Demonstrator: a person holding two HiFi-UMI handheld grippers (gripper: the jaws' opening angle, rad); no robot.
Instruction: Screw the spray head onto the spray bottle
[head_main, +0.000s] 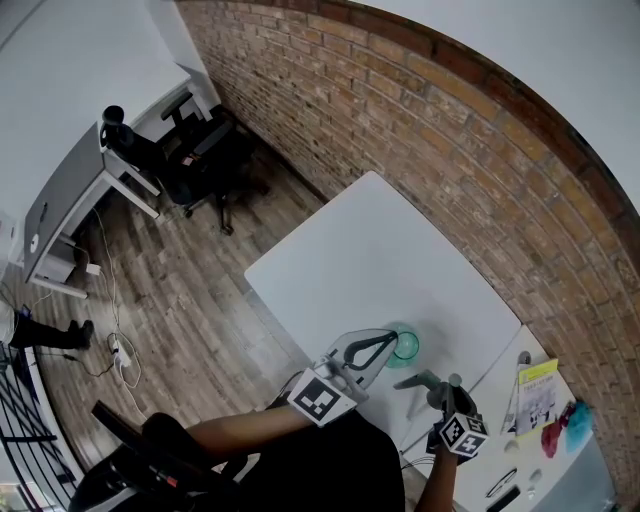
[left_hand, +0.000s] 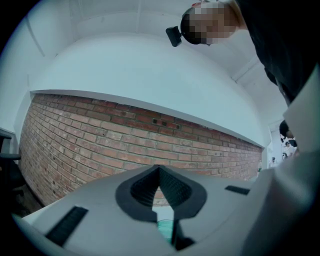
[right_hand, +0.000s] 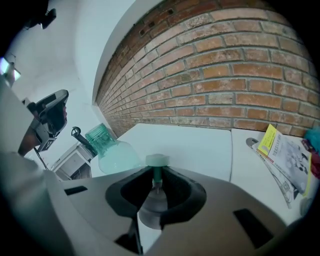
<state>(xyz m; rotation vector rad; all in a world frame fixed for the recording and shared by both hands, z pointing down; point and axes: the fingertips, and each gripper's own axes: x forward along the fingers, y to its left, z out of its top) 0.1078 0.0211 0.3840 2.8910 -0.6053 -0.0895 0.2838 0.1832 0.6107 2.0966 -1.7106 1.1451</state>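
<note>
In the head view, my left gripper is shut on the pale green spray bottle over the white table. From the left gripper view only a green sliver of the bottle shows, low between the closed jaws of that gripper. My right gripper is shut on the spray head, which has a pale green cap on a green stem with a clear part below. The bottle lies to its left with its threaded neck bare, apart from the head. In the head view the right gripper is just right of the bottle.
A brick wall runs along the table's far side. A second white surface at the right carries a yellow booklet and red and blue items. Office chairs and a desk stand on the wood floor at the left.
</note>
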